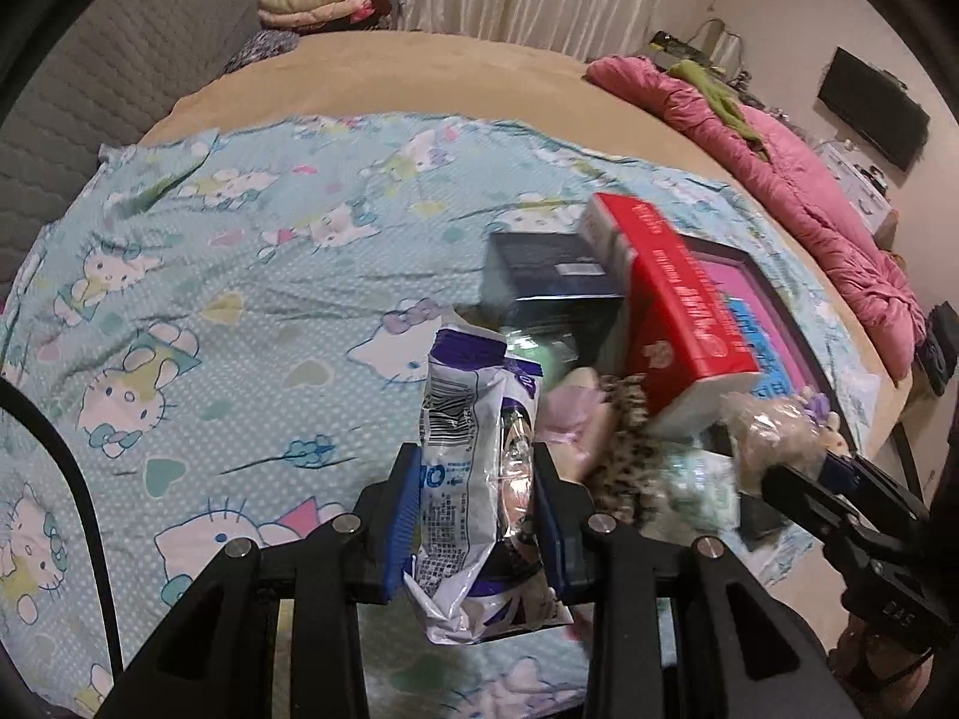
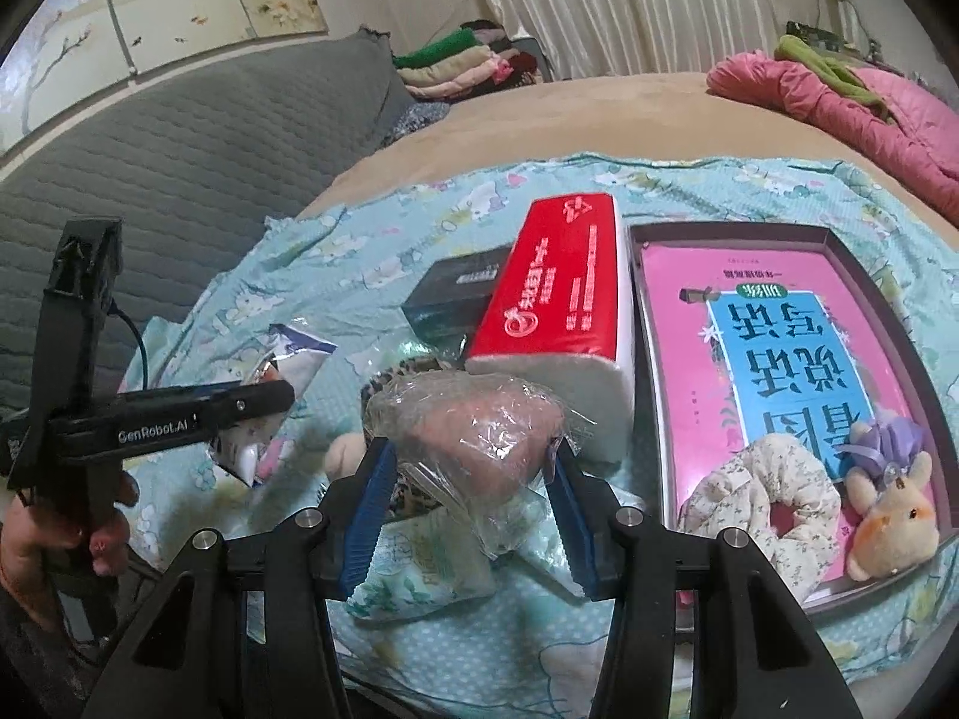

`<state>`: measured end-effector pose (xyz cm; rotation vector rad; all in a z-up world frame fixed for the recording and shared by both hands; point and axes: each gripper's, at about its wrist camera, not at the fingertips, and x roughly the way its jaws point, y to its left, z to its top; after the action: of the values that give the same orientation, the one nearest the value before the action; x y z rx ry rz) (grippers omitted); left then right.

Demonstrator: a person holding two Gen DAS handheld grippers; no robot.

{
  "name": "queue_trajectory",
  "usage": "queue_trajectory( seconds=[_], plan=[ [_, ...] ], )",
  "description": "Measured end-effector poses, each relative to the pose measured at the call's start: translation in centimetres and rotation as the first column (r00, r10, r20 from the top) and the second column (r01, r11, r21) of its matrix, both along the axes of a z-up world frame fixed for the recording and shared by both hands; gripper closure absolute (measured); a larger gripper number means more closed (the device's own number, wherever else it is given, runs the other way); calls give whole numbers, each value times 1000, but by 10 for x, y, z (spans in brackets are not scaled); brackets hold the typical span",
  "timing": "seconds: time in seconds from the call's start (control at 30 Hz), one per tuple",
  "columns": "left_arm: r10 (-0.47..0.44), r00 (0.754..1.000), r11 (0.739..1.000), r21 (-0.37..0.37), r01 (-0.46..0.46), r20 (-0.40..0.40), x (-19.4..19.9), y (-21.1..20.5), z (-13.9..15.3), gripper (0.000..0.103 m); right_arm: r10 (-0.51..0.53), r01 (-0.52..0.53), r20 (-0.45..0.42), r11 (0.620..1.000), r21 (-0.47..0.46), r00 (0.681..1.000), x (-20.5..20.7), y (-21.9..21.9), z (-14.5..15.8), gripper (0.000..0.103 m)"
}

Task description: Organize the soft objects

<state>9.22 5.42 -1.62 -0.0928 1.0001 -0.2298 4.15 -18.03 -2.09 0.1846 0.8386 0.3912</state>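
The left tongs are clamped on a white and purple snack packet, their blue pads pressing its crinkled sides, and the packet stands upright between them, its torn top poking out above the fingertips and its lower end hanging below the pads. The right tongs are clamped on a pinkish soft lump wrapped in clear plastic film, one pad against each side of it. Both loads hang over a bed spread with a light blue cartoon-cat sheet. Just beyond the right tongs' load lies a red tissue pack, white at its near end, and touching its left flank is a dark box. To the right of the right tongs sits a shallow dark tray holding a pink and blue book; on the near end of that book lie a pale floral scrunchie and, beside it farther right, a small plush toy with a purple tuft. Under the right tongs lies a pale green-printed tissue packet, and a leopard-print item peeks out behind the wrapped lump on its left. In the right wrist view the left tongs appear at the left, gripped by a person's hand. Far beyond both tongs, a pink quilt lies bunched along the bed's right edge, and folded blankets are stacked by the curtain.
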Motion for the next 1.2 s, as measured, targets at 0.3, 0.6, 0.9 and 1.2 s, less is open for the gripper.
queue_trajectory(
  seconds=[0.3, 0.6, 0.9, 1.2],
  plan=[
    [-52, 996, 999, 12, 51, 68, -18, -34, 29, 68, -30, 29, 49, 999, 27, 998, -7, -10, 20, 51],
    [-76, 994, 997, 25, 74, 74, -28, -50, 38, 68, -58, 55, 68, 997, 46, 996, -11, -18, 32, 51],
    [-85, 993, 996, 18, 84, 81, -35, -67, 46, 68, -107, 101, 89, 992, 71, 990, -16, -36, 46, 51],
    [-133, 988, 991, 13, 132, 82, -43, -99, 52, 68, -159, 149, 95, 983, 103, 983, -21, -65, 57, 51]
  ],
)
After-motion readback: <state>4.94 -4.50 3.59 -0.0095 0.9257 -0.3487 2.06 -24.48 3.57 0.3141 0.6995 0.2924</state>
